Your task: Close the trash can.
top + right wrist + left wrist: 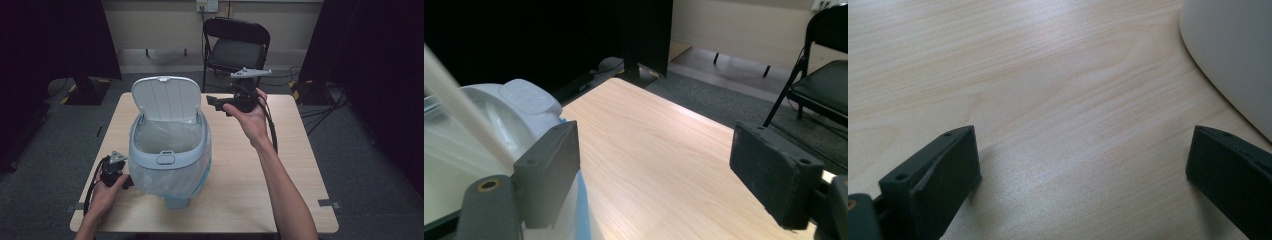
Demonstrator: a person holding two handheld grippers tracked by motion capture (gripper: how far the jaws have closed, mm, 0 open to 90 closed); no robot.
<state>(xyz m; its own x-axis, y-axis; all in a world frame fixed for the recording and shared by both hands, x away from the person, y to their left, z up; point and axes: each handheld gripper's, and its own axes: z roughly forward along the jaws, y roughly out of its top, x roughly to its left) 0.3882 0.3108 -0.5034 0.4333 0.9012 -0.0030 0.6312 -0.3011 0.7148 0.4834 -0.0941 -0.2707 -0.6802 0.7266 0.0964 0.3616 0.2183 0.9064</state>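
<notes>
High view: a pale bin (170, 150) stands on the left half of the desk (240, 170), its lid (166, 97) swung up and back, a clear liner (167, 135) inside and hanging over the rim down the front. The left gripper (124, 181) sits low at the desk's near left corner, held in the left hand (106, 192), just beside the bin's lower left side. The right gripper (217, 102) is held above the far middle of the desk in the right hand (250, 117), its jaws aimed left toward the raised lid, close to the lid's right edge but apart from it. A black chair (235, 47) stands on the floor beyond the desk.

Left gripper view: the jaws are spread wide with bare desk (1048, 100) between them; the bin's pale wall (1233, 55) curves in at the upper right, just past the right-hand jaw.

Right gripper view: the jaws are spread wide and hold nothing. The bin (489, 125) lies at the left, behind the left-hand jaw, with desk (649, 150) between the jaws and the chair (819, 80) at the far right.
</notes>
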